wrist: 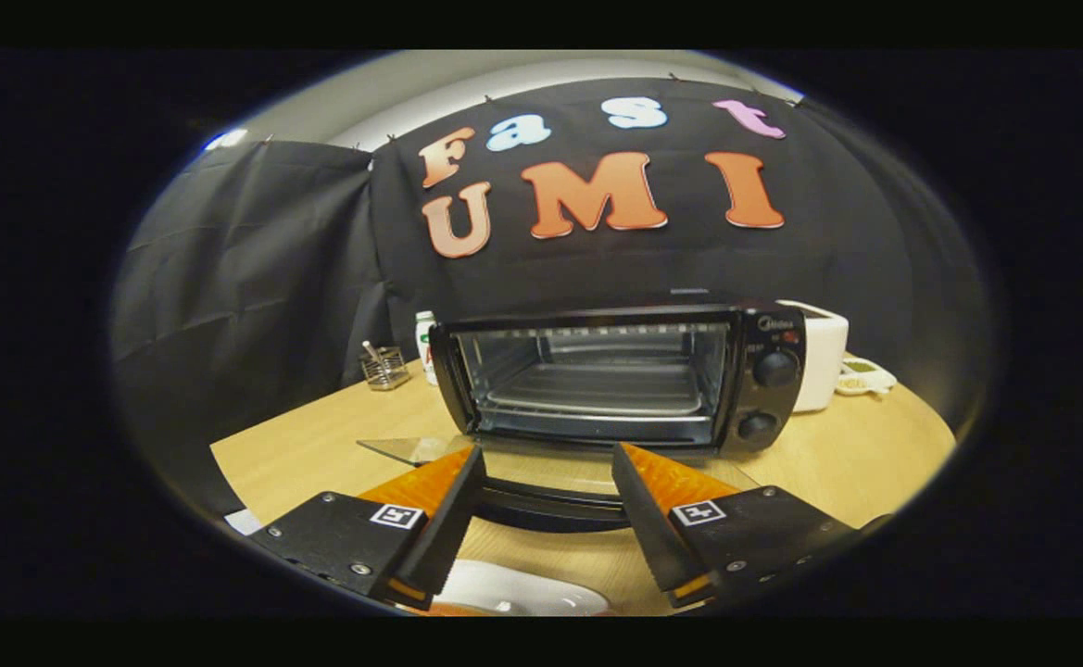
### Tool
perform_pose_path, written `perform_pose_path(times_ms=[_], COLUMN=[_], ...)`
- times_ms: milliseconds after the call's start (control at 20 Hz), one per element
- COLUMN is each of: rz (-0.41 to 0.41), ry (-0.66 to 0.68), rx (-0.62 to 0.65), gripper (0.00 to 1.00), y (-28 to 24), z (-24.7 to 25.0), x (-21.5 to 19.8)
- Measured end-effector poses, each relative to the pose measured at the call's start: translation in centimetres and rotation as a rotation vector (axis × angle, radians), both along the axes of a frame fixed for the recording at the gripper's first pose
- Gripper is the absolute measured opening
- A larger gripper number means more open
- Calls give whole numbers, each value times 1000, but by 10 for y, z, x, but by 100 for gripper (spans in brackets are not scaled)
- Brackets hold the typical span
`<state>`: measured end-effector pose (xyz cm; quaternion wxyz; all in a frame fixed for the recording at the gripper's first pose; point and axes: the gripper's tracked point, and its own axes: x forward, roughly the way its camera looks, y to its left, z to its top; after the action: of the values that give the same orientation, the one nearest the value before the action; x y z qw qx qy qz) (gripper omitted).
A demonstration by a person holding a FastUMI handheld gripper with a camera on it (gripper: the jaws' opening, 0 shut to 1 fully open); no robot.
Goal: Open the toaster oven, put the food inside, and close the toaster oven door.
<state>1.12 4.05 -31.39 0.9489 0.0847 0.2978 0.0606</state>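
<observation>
Gripper view. Tongs spread wide, nothing between the two fingers, neither touching anything. Oven seen straight ahead, beyond the fingertips, standing on the wooden table before the black cloth wall. Door folded fully down, lying flat toward the tongs; its glass pane reached out over the table, and its dark handle bar crossed the gap between the fingers. Cavity open, with a rack or tray on the lower level; no food seen on it. Two knobs stacked on the panel at the oven's right side. White plate on the table below and between the fingers, partly hidden by them; an orange scrap at its near edge, too small to identify. Wire holder with a utensil placed well left of the oven, a bottle just beside the oven's left wall. White appliance set behind the oven's right side, a small white device beside it.
</observation>
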Motion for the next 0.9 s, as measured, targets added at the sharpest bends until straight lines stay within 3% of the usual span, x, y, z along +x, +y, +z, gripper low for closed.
perform_pose_path(times_ms=[500,750,900], rz=[-1,-46,1], ry=[168,173,155], rx=[57,154,181], gripper=[81,79,78], y=[-10,-18,-12], z=[-52,-36,-16], x=[-31,-38,-64])
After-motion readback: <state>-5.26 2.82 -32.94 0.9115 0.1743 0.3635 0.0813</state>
